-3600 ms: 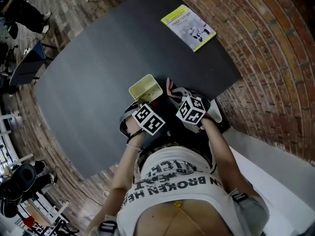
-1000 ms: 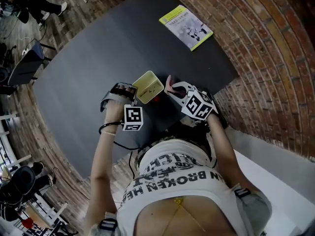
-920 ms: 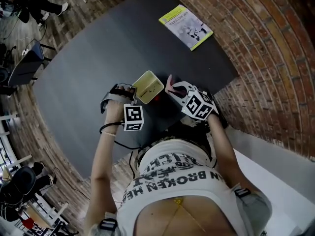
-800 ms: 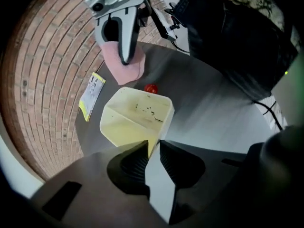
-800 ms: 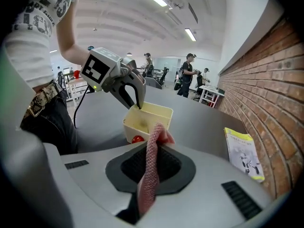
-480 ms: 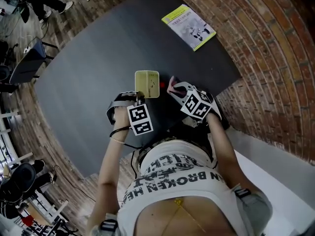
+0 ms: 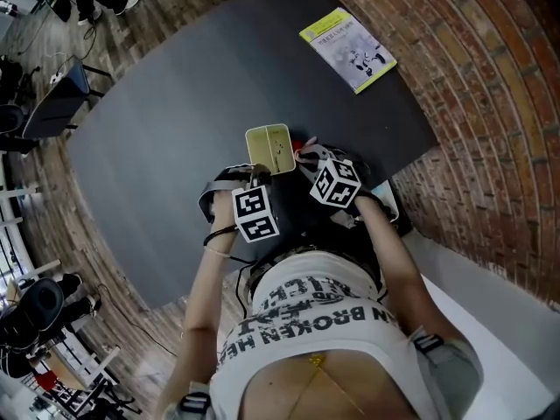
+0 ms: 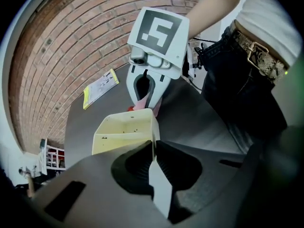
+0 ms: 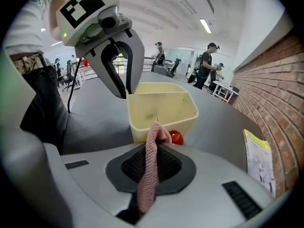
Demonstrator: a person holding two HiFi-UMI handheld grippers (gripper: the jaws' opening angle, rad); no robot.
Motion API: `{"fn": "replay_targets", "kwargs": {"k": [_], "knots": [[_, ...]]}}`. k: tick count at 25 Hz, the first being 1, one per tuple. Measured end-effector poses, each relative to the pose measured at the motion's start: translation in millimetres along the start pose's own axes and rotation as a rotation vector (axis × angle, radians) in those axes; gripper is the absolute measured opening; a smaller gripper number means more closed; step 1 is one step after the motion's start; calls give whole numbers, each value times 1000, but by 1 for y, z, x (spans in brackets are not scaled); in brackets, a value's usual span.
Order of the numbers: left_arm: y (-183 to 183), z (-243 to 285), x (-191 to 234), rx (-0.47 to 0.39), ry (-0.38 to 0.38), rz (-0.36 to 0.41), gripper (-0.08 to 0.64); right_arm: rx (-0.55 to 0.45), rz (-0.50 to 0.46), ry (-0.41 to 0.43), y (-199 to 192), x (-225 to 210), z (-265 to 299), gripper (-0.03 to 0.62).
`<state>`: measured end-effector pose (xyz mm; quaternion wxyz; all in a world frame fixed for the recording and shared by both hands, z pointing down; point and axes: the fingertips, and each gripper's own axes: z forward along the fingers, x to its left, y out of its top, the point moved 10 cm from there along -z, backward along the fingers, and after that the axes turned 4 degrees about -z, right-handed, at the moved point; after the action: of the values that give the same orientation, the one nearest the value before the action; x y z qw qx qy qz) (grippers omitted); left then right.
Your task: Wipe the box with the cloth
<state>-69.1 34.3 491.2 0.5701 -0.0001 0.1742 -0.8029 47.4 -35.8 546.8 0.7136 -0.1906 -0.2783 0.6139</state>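
The left tongs [image 8: 153, 148], jaws just closing, pinch a wall of the pale yellow plastic box [image 8: 124, 136], steadying it. The right tongs [image 9: 154, 145] clamp the pink knitted cloth [image 9: 148, 175] just short of it; next, press and rub.

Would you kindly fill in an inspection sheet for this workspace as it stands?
Surface: dark table, no spills seen.
Job's things: cream box, specks inside; pink cloth in the right hand-held gripper.
Clutter: small red object beside the box; yellow booklet near the far edge.
Grippers: left hand-held gripper has just been closing, now on the box's wall; right shut on cloth.
Cables: black cable by the person's leg.
Surroundings: brick wall; people beyond.
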Motion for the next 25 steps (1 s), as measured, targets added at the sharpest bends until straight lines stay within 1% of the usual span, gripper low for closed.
{"fn": "replay_targets", "kwargs": {"k": [3, 6, 9, 11, 13, 17, 18, 21, 25], "knots": [[-1, 0, 2, -18, -15, -31, 31, -3, -20, 11, 0, 0, 1, 17], [-3, 1, 5, -35, -36, -89, 28, -4, -38, 36, -1, 0, 1, 17], [-6, 2, 7, -25, -53, -130, 26, -4, -49, 56, 0, 4, -1, 17], [-6, 2, 8, -27, -51, -161, 26, -2, -46, 53, 0, 7, -2, 17], [-3, 2, 8, -39, -51, -231, 24, -3, -32, 44, -1, 8, -4, 17], [3, 6, 5, -82, -56, -417, 18, 1, -13, 30, -3, 9, -9, 17], [4, 7, 4, -88, -53, -447, 18, 3, -11, 27, -3, 10, -9, 17], [7, 10, 3, -86, -38, -500, 18, 4, -5, 28, -2, 11, -10, 17], [14, 14, 1, -119, -34, -609, 20, -23, -12, 63, 8, 19, -8, 17]]}}
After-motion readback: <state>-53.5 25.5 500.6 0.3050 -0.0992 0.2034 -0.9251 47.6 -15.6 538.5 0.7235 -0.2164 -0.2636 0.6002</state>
